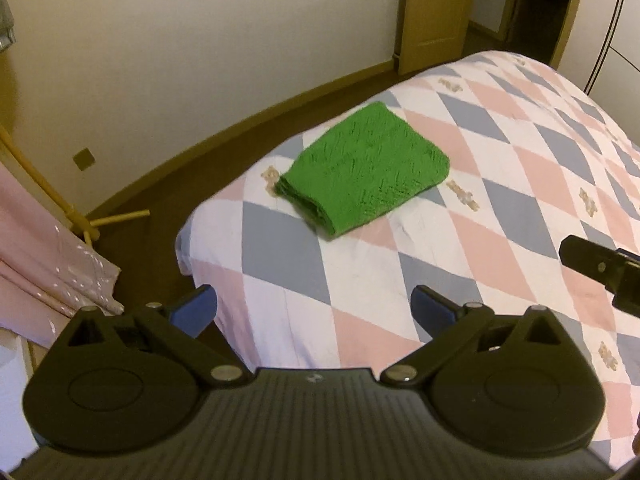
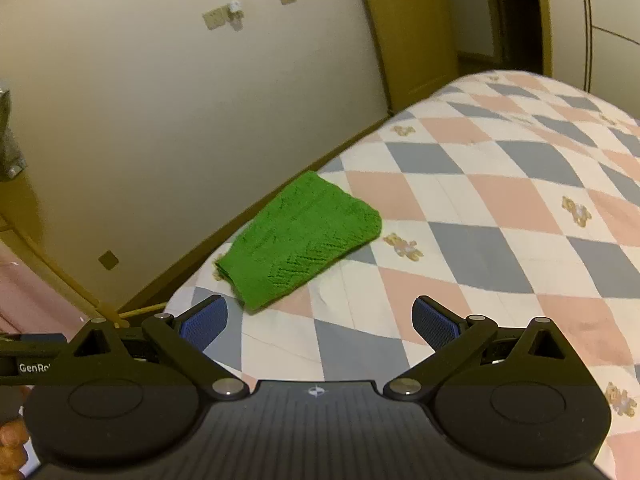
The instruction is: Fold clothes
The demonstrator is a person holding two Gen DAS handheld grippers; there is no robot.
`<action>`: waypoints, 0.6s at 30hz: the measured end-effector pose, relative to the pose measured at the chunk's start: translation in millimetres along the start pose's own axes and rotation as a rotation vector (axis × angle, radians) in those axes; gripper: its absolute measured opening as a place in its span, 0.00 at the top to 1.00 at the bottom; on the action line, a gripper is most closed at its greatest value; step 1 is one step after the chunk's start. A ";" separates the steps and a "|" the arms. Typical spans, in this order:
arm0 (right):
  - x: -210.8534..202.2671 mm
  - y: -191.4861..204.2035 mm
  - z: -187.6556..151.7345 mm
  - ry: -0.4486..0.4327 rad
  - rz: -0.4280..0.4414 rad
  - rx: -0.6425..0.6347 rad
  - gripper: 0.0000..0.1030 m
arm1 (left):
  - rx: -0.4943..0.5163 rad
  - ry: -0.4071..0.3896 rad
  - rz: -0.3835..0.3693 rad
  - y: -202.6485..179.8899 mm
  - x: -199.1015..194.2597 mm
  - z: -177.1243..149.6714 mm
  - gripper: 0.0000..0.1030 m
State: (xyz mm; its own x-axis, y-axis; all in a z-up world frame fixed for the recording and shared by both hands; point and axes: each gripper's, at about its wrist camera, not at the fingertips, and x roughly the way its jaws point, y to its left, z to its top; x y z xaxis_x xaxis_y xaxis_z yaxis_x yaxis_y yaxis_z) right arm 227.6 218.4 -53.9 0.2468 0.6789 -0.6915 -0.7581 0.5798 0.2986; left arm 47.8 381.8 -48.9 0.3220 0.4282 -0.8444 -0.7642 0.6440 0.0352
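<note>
Left wrist view: the left gripper hangs over the near corner of the bed, its blue-padded fingers spread wide with nothing between them. The green knit lies ahead and slightly to the right of the fingers, apart from them, on the checked quilt near the bed's left edge. It lies as a compact, layered rectangle, with stacked edges showing at its near-left end and a rounded fold at its far-right side. Its long axis runs diagonally, from near-left to far-right. A black part of the right gripper enters at the right border, lower than the knit and well apart from it.

Right wrist view: the right gripper is likewise released, fingers wide, empty. The knit lies ahead and to the left of its centre line, with its near end just beyond the left finger. The same diagonal shows here, and the knit sits close to the bed's wall-side edge.

Judgement: the knit already lies folded, as the task wants; whether this is a finished fold or a half-way one awaiting another fold, the pictures do not settle. Which gripper is nearer the knit I cannot tell for sure, since the two views show it at much the same range.

No container shows in either view. At the left, pink cloth hangs by a wooden stand.
</note>
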 end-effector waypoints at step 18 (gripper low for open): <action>61.8 33.4 30.4 0.067 -0.087 0.059 0.02 | 0.073 0.084 -0.094 29.2 69.6 60.5 0.01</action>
State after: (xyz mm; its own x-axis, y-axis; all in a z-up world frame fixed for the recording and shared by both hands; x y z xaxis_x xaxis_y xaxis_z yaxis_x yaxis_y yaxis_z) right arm 235.8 293.3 -66.7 0.2676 0.5941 -0.7586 -0.6983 0.6620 0.2721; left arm 81.7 468.8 -74.3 0.3401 0.3114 -0.8873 -0.6890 0.7247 -0.0098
